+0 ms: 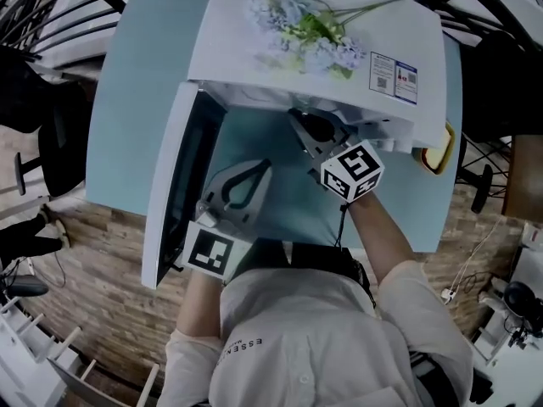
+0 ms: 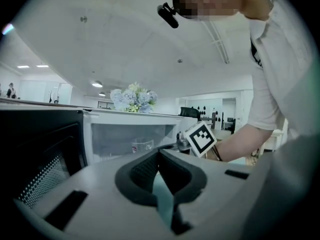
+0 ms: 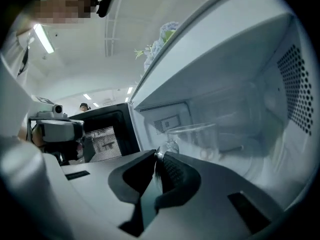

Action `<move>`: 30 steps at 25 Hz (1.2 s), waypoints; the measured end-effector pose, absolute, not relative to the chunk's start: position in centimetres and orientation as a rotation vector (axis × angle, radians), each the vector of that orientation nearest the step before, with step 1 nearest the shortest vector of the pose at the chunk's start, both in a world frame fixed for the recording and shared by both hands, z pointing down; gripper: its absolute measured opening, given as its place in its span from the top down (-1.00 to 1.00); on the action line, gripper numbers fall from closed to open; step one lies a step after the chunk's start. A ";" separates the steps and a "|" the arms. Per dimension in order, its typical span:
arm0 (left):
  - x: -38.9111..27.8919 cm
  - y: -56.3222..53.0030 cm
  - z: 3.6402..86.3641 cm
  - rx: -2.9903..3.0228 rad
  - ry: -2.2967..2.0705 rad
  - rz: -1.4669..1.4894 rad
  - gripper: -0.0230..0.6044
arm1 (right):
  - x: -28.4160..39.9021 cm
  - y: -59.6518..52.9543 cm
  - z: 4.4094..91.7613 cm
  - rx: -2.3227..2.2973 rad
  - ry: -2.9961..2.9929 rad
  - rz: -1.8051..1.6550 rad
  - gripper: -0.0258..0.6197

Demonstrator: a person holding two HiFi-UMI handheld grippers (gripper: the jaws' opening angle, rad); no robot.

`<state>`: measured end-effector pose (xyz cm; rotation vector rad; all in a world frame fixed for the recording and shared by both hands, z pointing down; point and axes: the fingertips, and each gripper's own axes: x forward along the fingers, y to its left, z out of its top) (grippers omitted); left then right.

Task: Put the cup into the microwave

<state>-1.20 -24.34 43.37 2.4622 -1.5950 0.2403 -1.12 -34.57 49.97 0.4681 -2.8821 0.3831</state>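
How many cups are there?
1. The clear glass cup is inside the open white microwave, gripped by the right gripper. Others may be hidden from view.

Right tongs [image 1: 300, 122] inside microwave [image 1: 254, 24] — door [image 1: 170, 195] open.

- Head view: dim, even indoor light with no hard shadows. The white microwave [image 1: 314, 24] top is the brightest patch, and the frame corners fall dark.
- Left gripper view: ceiling lamps [image 2: 97, 84] glow small and blown out. Heavy fisheye bend, black corners. Its own jaws sit close to the lens and look soft.
- Right gripper view: strip light [image 3: 44, 39] flares at upper left. Microwave inside is grey-blue and low in contrast. The clear cup [image 3: 195, 136] is faint, edges hard to trace.
- All three views: slightly grainy, colours muted.
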 end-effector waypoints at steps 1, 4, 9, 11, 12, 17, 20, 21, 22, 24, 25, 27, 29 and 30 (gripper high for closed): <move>-1.3 -24.4 43.5 2.458 -1.597 0.244 0.92 | -1.3 -34.9 50.0 0.466 -2.888 0.382 0.85; -1.6 -24.5 44.0 2.441 -1.597 0.263 0.92 | -1.8 -35.7 50.1 0.465 -2.902 0.376 0.85; -1.8 -24.8 45.0 2.428 -1.593 0.294 0.92 | -2.2 -36.8 50.4 0.484 -2.918 0.381 0.85; -1.8 -24.9 45.3 2.427 -1.590 0.298 0.92 | -2.4 -37.2 50.5 0.488 -2.921 0.380 0.85; -1.8 -25.0 45.3 2.428 -1.590 0.298 0.92 | -2.5 -37.3 50.5 0.489 -2.921 0.377 0.85; -2.0 -25.6 45.2 2.434 -1.603 0.277 0.92 | -2.9 -38.2 50.9 0.505 -2.913 0.340 0.85; -2.1 -25.7 45.2 2.433 -1.610 0.268 0.92 | -3.1 -38.4 51.2 0.525 -2.905 0.324 0.85; -2.1 -25.7 45.2 2.434 -1.609 0.269 0.92 | -3.1 -38.4 51.3 0.531 -2.901 0.315 0.85; -2.0 -25.7 45.3 2.434 -1.606 0.270 0.92 | -3.1 -38.4 51.4 0.536 -2.898 0.307 0.85; -2.1 -25.6 45.5 2.428 -1.602 0.271 0.92 | -3.1 -38.4 51.5 0.541 -2.903 0.300 0.85; -2.1 -25.6 45.6 2.425 -1.599 0.272 0.92 | -3.1 -38.5 51.5 0.542 -2.907 0.298 0.85; -2.0 -25.5 45.8 2.422 -1.594 0.276 0.92 | -3.1 -38.4 51.4 0.543 -2.911 0.291 0.85; -1.9 -25.5 45.9 2.420 -1.589 0.273 0.92 | -3.1 -38.3 51.4 0.550 -2.908 0.283 0.85; -1.9 -25.6 45.9 2.420 -1.588 0.270 0.92 | -3.0 -38.3 51.5 0.560 -2.902 0.281 0.84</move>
